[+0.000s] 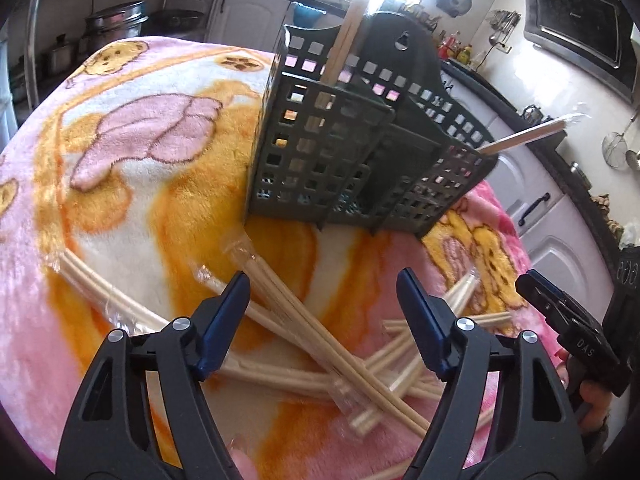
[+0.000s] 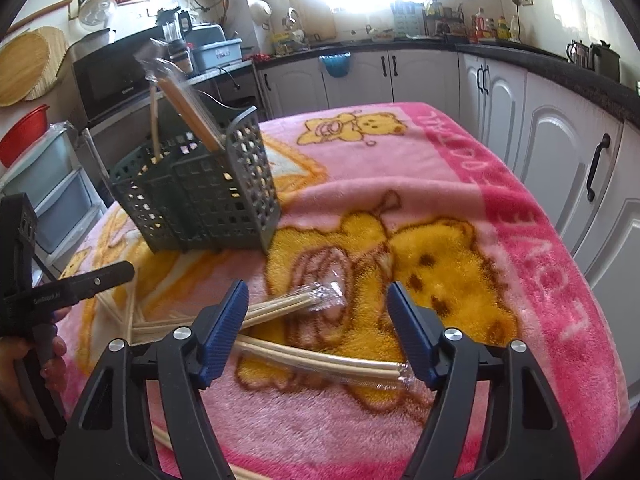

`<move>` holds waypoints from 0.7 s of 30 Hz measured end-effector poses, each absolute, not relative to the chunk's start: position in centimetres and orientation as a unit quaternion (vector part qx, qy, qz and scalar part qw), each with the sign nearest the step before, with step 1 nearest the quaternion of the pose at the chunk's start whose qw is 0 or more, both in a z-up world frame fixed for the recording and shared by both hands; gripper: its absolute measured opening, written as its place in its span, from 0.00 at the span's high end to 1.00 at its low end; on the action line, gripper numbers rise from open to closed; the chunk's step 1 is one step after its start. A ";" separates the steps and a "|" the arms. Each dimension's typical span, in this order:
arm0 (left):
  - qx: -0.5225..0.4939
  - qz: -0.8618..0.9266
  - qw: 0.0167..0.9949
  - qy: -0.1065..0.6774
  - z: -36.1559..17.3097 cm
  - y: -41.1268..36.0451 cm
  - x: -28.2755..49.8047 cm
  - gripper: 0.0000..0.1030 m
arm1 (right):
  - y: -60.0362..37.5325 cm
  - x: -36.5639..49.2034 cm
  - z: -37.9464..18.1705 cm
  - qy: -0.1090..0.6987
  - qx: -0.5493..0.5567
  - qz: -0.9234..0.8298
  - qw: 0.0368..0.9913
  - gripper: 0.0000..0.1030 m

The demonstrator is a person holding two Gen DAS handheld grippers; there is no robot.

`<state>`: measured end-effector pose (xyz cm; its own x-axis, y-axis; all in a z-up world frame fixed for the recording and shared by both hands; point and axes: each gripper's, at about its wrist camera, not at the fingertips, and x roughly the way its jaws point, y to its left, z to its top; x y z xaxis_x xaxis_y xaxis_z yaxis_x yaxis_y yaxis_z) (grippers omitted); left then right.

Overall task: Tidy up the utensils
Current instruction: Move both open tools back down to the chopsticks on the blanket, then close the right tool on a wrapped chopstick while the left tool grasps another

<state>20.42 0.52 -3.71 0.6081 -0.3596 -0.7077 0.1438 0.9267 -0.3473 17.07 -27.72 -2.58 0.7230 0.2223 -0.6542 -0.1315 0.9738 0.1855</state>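
A dark green perforated utensil caddy (image 1: 320,148) (image 2: 200,200) stands on the blanket, with wrapped chopsticks (image 1: 344,36) (image 2: 188,108) sticking up out of it. More wrapped chopsticks (image 1: 320,340) lie in a crossed pile in front of it. My left gripper (image 1: 322,280) hovers open over this pile; sticks run beneath the gap between its blue pads, untouched. My right gripper (image 2: 317,288) is open above a wrapped pair (image 2: 320,360) and another bundle (image 2: 288,304). One finger (image 1: 540,292) of the right gripper shows in the left wrist view.
A pink and orange bear-print blanket (image 2: 440,168) covers the table. White kitchen cabinets (image 2: 560,152) and a dark counter run close along the right side. A microwave (image 2: 108,76) and plastic drawers (image 2: 52,184) stand to the left behind the caddy.
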 end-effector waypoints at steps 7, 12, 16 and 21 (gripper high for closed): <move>-0.132 -0.121 0.879 0.441 -4.6 1.0 22.6 0.35 | -28.2 20.1 -4.5 0.398 0.079 0.102 0.908 0.53; -0.140 -0.117 0.874 0.450 -5.0 1.4 23.8 0.40 | -28.5 21.7 -5.3 0.415 0.083 0.113 0.899 0.64; -0.138 -0.114 0.872 0.455 -5.1 1.1 24.4 0.41 | -28.6 22.4 -5.5 0.421 0.083 0.117 0.896 0.74; -0.136 -0.103 0.869 0.464 -5.3 0.8 25.3 0.43 | -28.6 22.6 -5.9 0.429 0.086 0.121 0.891 0.82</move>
